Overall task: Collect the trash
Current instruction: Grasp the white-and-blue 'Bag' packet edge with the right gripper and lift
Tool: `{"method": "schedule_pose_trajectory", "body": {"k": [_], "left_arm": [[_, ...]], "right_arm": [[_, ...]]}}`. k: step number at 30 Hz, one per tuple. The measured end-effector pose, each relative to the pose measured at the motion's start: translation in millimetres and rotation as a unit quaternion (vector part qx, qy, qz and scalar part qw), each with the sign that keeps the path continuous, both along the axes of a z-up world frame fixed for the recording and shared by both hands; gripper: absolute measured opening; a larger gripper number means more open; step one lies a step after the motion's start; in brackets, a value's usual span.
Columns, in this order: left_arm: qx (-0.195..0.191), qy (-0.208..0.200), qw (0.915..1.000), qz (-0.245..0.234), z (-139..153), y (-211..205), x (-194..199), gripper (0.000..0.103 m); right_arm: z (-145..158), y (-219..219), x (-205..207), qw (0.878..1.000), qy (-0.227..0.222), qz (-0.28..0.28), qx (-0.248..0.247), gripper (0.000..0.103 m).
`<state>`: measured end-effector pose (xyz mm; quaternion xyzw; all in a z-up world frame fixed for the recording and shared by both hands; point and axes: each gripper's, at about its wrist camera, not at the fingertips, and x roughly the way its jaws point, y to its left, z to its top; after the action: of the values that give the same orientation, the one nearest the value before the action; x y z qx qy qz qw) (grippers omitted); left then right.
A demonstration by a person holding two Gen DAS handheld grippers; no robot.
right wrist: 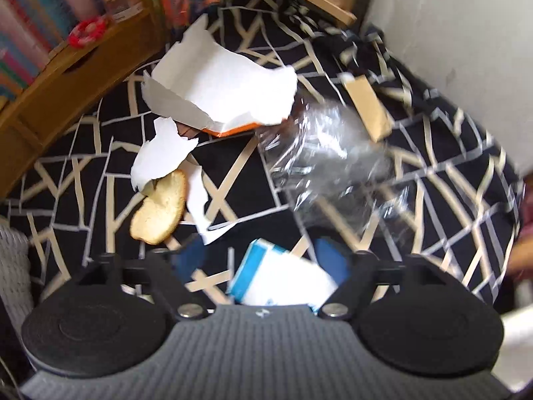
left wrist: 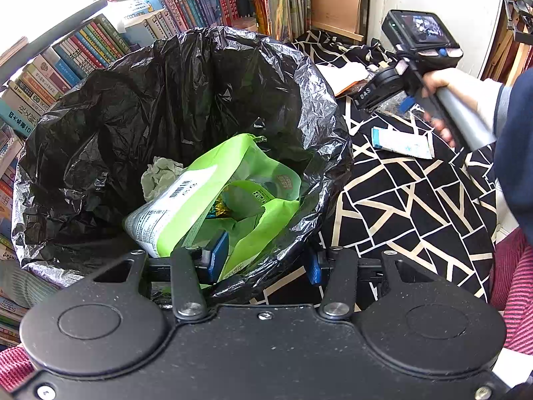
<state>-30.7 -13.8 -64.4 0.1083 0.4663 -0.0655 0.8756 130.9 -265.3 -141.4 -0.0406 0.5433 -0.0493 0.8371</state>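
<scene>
Meanwhile, the left gripper point(left wrist: 263, 260) pinches the rim of the black plastic bin liner point(left wrist: 319, 153); the right gripper point(right wrist: 263, 260), jaws wide and empty, straddles a blue-and-white paper packet point(right wrist: 283, 280) on the patterned cloth point(right wrist: 433, 200), probably next to grasp.

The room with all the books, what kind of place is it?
Probably a room in someone's home, maybe a bedroom or study. Rows of books fill the shelves, a black patterned cloth is strewn with litter, and a lined trash bin stands beside it.

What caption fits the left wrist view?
Left gripper grips the black bin bag rim, green packet inside.
</scene>
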Motion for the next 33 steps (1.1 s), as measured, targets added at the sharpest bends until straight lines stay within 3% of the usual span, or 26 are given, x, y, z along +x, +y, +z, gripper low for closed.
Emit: {"method": "schedule_pose_trajectory", "body": {"k": [4, 10, 13, 18, 21, 23, 26, 29, 33], "left_arm": [[0.000, 0.001, 1.0000, 0.001, 0, 0, 1, 0.045], [0.001, 0.003, 1.0000, 0.004, -1, -1, 1, 0.046], [0.001, 0.004, 1.0000, 0.005, -2, -2, 1, 0.046], [0.000, 0.005, 1.0000, 0.005, -2, -1, 2, 0.047], [-0.001, 0.005, 1.0000, 0.005, -2, -2, 2, 0.047], [-0.001, 0.005, 1.0000, 0.005, -2, -1, 2, 0.047], [-0.001, 0.005, 1.0000, 0.005, -2, -2, 2, 0.047], [-0.001, 0.005, 1.0000, 0.005, -2, -1, 2, 0.047], [-0.001, 0.005, 1.0000, 0.005, -2, -1, 2, 0.047]], "right_arm": [[-6, -4, -4, 0.993, 0.018, 0.110, -0.028, 0.098], [-43, 7, -13, 0.976, 0.090, 0.187, -0.059, 0.101], [-58, 7, -16, 0.976, 0.098, 0.185, -0.066, 0.103], [-60, -7, -14, 0.989, 0.089, 0.121, 0.003, 0.103], [-55, -5, -13, 0.992, 0.078, 0.098, 0.022, 0.088], [-48, 2, -11, 0.994, 0.067, 0.088, 0.026, 0.065], [-39, 15, -9, 0.995, 0.053, 0.071, 0.033, 0.047], [-34, 26, -6, 0.995, 0.057, 0.070, 0.049, 0.042], [-26, 36, -2, 0.992, 0.069, 0.070, 0.084, 0.044]]}}
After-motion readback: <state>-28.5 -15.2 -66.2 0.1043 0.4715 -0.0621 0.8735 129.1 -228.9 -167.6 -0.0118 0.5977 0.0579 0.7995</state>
